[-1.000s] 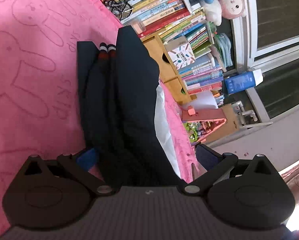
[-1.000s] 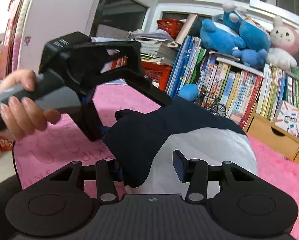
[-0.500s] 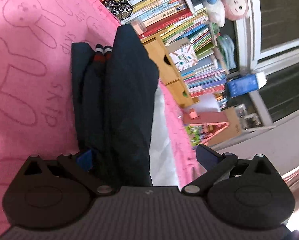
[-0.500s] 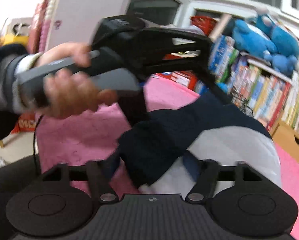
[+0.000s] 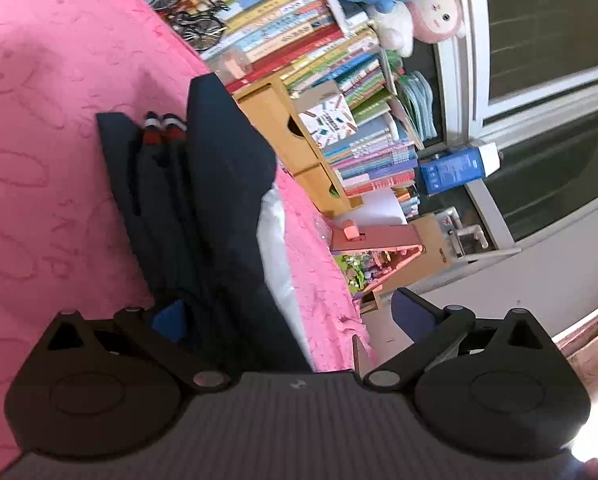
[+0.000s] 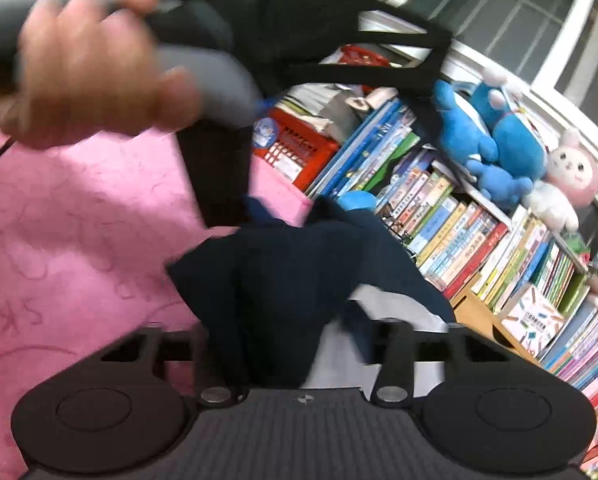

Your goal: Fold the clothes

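right gripper jaws just closed on navy garment.

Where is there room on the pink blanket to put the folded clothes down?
The big free patch is the pink blanket left of the dark garment in the left wrist view, running to the picture's edge. It is crowded on the other side: only a thin pink strip lies between the garment and the books and wooden drawers.

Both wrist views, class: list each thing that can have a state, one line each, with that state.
Navy garment: folded lengthwise, lying on the pink blanket.
Left gripper: jaws wide open, garment between them.
Right gripper: jaws have just been closing, garment edge between them.
Wooden drawers: shut.
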The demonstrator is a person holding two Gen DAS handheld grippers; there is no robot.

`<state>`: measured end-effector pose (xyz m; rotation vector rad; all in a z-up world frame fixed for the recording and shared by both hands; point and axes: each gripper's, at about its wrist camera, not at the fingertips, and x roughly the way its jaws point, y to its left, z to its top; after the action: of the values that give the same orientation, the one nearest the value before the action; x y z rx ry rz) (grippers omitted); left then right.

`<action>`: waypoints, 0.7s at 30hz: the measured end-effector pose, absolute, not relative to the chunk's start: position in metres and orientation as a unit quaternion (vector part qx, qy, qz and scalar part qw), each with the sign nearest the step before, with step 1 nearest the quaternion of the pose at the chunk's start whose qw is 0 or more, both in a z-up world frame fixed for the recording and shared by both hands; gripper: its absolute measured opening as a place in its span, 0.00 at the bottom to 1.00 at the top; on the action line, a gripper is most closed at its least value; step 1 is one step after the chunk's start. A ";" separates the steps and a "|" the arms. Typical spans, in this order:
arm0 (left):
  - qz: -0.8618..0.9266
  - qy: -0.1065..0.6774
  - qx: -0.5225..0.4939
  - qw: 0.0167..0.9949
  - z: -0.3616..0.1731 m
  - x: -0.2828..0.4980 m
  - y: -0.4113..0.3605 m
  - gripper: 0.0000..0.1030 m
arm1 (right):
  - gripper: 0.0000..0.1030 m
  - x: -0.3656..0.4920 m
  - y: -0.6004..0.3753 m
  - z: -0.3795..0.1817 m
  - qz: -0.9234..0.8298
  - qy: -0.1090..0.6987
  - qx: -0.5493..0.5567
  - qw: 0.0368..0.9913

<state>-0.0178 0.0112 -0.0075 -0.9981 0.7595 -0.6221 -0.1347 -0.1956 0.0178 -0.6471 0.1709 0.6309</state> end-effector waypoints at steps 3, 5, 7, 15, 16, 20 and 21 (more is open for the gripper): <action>-0.275 0.345 -0.475 0.762 -0.012 -0.020 0.019 1.00 | 0.28 -0.132 -0.205 0.027 0.298 0.078 -0.269 0.913; -0.269 0.344 -0.485 0.758 -0.016 -0.016 0.021 1.00 | 0.27 -0.130 -0.210 0.034 0.290 0.070 -0.252 0.921; -0.272 0.349 -0.497 0.747 -0.022 -0.007 0.018 1.00 | 0.27 -0.128 -0.216 0.038 0.285 0.071 -0.232 0.927; -0.243 0.386 -0.466 0.758 -0.039 0.031 -0.012 1.00 | 0.27 -0.130 -0.227 0.036 0.330 0.091 -0.233 0.910; -0.242 0.385 -0.455 0.766 -0.038 0.030 -0.014 1.00 | 0.28 -0.131 -0.228 0.034 0.348 0.098 -0.237 0.902; -0.225 0.385 -0.392 0.805 -0.033 0.024 -0.024 0.90 | 0.36 -0.139 -0.237 0.028 0.416 0.115 -0.258 0.864; -0.218 0.386 -0.377 0.813 -0.032 0.023 -0.025 0.81 | 0.37 -0.143 -0.240 0.028 0.430 0.113 -0.264 0.856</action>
<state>0.0227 -0.0253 -0.0322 -0.8043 0.8236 -0.4655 -0.1425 -0.2401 0.0280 -0.5548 0.2378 0.9042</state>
